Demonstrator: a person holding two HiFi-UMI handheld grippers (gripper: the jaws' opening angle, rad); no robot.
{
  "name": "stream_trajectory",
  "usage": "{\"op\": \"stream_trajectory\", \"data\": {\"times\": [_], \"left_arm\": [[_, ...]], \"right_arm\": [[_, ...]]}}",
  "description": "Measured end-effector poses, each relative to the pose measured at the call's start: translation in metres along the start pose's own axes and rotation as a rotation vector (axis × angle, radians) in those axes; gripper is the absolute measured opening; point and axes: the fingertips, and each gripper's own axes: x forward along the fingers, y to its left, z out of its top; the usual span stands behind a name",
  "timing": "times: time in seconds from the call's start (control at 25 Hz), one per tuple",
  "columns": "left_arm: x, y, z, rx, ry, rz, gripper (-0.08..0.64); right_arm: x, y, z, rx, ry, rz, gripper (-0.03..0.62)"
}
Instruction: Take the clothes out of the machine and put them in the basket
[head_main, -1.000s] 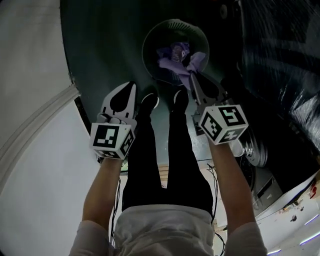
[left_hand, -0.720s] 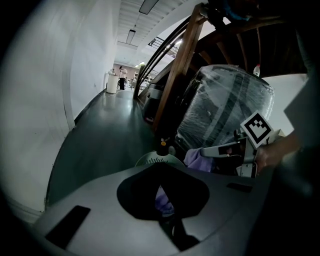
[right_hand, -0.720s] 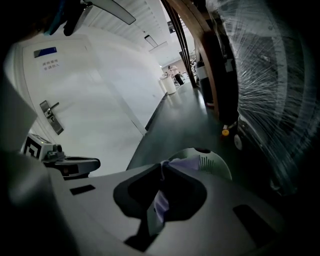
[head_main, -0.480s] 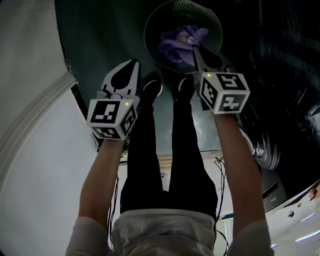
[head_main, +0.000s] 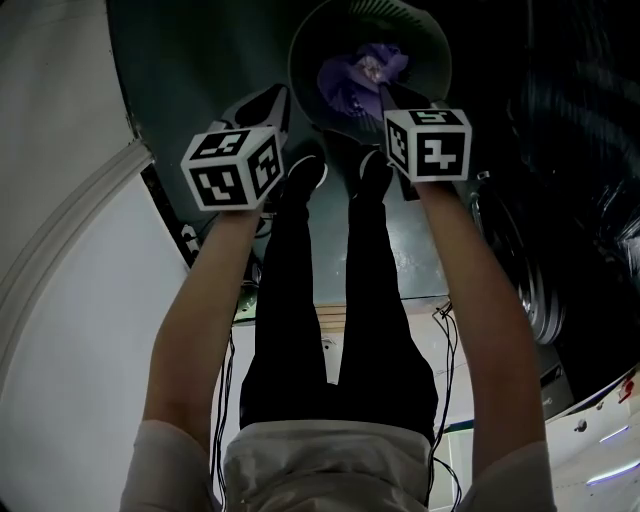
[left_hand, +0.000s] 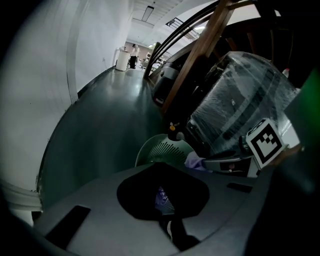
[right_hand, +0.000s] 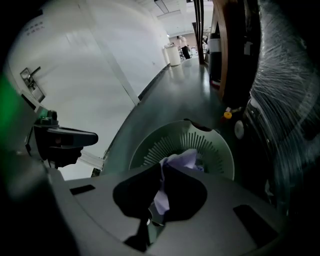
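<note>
A round pale green basket (head_main: 425, 40) stands on the dark floor just beyond the person's shoes. Purple clothes (head_main: 362, 72) lie heaped in it. My right gripper (head_main: 383, 92) hangs low over the basket's near rim, shut on a purple cloth (right_hand: 177, 161) that runs from between its jaws towards the basket (right_hand: 150, 145). My left gripper (head_main: 278, 95) is beside the basket's left side, jaws together with nothing held. In the left gripper view the basket (left_hand: 161, 147) shows past the jaw tips, with the right gripper (left_hand: 220, 162) to the right.
A dark machine wrapped in clear plastic (left_hand: 240, 100) stands right of the basket, with a wooden post (left_hand: 200, 55) beside it. A white wall (head_main: 60, 200) runs along the left. The person's legs and shoes (head_main: 300, 180) stand between my two arms.
Both grippers have sunk towards the floor and the basket. The right one has carried the purple cloth down to the basket; the left stayed empty.
</note>
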Motion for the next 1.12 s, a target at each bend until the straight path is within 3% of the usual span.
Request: {"op": "stream_trajectory", "data": {"times": [0.16, 0.32, 0.44, 0.6, 1.04, 1.12], "left_arm": [[0.018, 0.01, -0.001, -0.047, 0.049, 0.015, 0.017], [0.025, 0.016, -0.002, -0.036, 0.074, 0.033, 0.017], [0.024, 0.019, -0.001, -0.041, 0.069, 0.037, 0.017], [0.024, 0.019, 0.002, -0.042, 0.06, 0.037, 0.017], [0.021, 0.014, 0.005, -0.014, 0.057, 0.026, 0.017], [0.02, 0.013, 0.003, -0.013, 0.061, 0.026, 0.017]], "right_arm": [[0.006, -0.004, -0.006, 0.067, 0.026, -0.02, 0.022], [0.009, -0.008, -0.009, 0.116, 0.018, -0.027, 0.029], [0.009, -0.009, -0.006, 0.139, 0.006, -0.033, 0.127], [0.008, -0.013, -0.004, 0.144, 0.002, -0.05, 0.14], [0.008, -0.015, -0.012, 0.155, 0.014, -0.06, 0.111], [0.005, -0.015, -0.014, 0.138, 0.013, -0.065, 0.011]]}}
